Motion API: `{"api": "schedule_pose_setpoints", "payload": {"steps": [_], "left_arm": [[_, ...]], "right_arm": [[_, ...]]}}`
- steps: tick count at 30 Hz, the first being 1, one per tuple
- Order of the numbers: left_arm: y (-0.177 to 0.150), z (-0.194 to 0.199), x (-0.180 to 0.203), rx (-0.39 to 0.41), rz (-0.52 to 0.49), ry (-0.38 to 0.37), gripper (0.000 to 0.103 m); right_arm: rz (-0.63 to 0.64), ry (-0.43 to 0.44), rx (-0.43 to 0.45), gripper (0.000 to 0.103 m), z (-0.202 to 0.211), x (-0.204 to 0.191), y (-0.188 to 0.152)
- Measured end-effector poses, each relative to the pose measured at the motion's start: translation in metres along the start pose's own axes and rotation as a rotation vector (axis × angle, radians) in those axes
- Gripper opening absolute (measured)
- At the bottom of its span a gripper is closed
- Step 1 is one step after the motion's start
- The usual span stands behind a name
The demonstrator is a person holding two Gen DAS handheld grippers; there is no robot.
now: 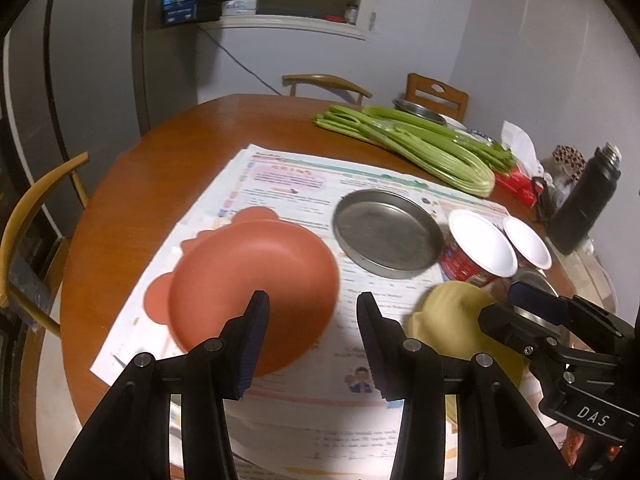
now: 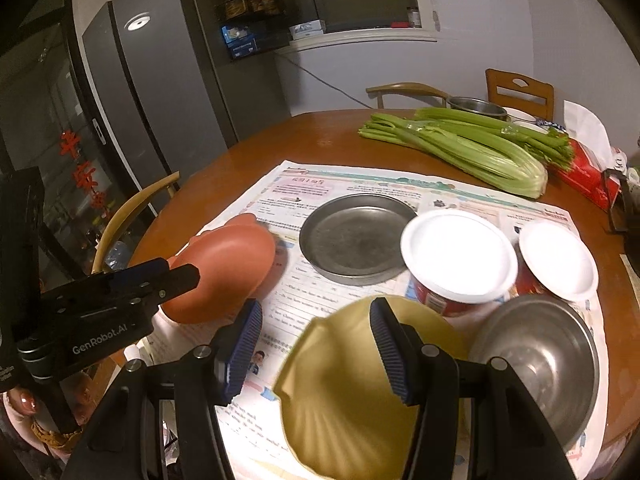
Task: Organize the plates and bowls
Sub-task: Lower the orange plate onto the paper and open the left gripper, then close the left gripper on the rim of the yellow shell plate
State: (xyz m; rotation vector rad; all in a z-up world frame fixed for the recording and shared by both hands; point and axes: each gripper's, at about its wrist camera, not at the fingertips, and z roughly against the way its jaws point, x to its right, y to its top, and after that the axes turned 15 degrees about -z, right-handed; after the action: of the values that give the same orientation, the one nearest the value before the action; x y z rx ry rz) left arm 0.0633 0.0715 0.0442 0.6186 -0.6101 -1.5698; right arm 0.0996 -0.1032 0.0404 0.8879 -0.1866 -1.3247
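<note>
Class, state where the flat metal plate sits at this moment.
The flat metal plate lies on the newspaper mid-table, between the terracotta bowl on its left and the red paper cups on its right, with celery behind.

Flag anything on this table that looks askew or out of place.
The terracotta bowl sits tilted, not flat on the newspaper. A celery bunch lies among the dishes. Nothing looks spilled or broken.

Both wrist views look forward, close over table (image 1: 168, 152); share metal plate (image 1: 386, 236), newspaper (image 2: 360, 184).
</note>
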Motion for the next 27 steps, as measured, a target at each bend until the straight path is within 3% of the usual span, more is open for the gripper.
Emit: {"api": "schedule_pose_setpoints", "payload": {"steps": [27], "left_arm": [[-0.014,-0.033,0.066,-0.115,-0.100,-0.084,0.047]], "right_arm": [[-0.081,-0.100,-0.095,0.056,0.025,0.054,-0.051]]}}
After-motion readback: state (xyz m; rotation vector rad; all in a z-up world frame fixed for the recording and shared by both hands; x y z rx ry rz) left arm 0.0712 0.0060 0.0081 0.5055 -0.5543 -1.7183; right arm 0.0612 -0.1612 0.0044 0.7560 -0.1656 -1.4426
